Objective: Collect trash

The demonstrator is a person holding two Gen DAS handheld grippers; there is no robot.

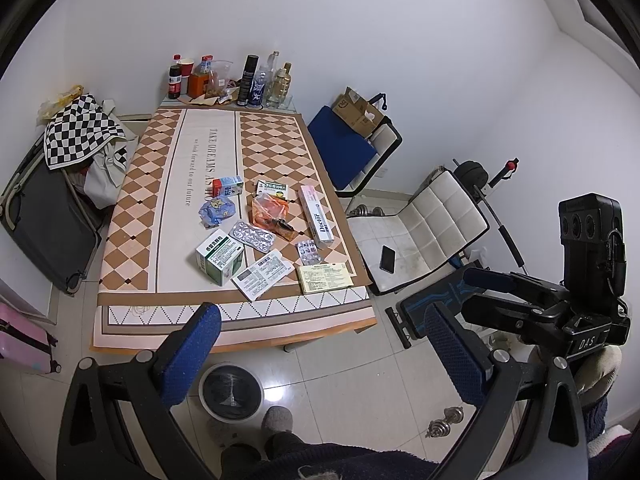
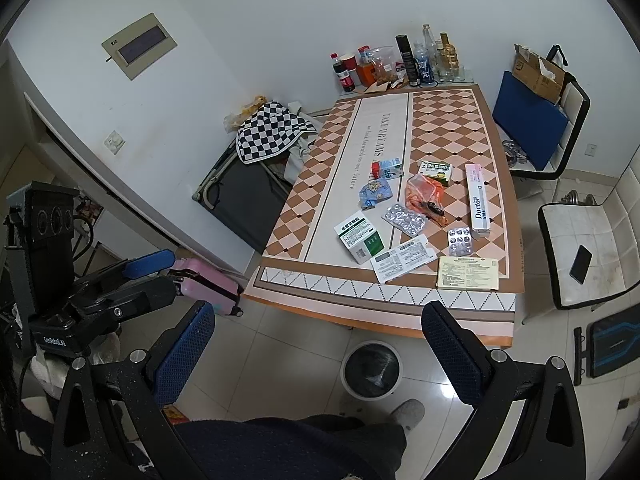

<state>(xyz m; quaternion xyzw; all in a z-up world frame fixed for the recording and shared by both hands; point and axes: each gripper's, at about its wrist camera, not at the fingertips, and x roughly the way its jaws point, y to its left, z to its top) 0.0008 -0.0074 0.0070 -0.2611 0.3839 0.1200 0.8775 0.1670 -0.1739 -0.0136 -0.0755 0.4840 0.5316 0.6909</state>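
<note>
Trash lies on the patterned table [image 1: 132,216] [image 2: 320,168]: a green-white medicine box [image 1: 220,258] [image 2: 359,238], a silver blister pack [image 1: 252,237] [image 2: 404,219], a small blister pack [image 1: 309,251] [image 2: 460,240], an orange plastic bag [image 1: 270,210] [image 2: 424,194], a blue crumpled wrapper [image 1: 216,210] [image 2: 374,192], a long Doctor box [image 1: 318,216] [image 2: 478,204], a leaflet [image 1: 262,274] [image 2: 402,260] and a yellow card [image 1: 325,278] [image 2: 468,273]. A round bin [image 1: 231,393] [image 2: 371,368] stands on the floor below the table's near edge. My left gripper [image 1: 324,344] and right gripper [image 2: 320,340] are open and empty, held above the floor short of the table.
Bottles and cups [image 1: 240,80] [image 2: 400,62] stand at the table's far end. A white chair with a phone [image 1: 387,258] [image 2: 581,264] is right of the table. A blue chair with a cardboard box [image 1: 356,114] is behind. A pink suitcase [image 2: 206,282] and a dumbbell [image 1: 444,426] are on the floor.
</note>
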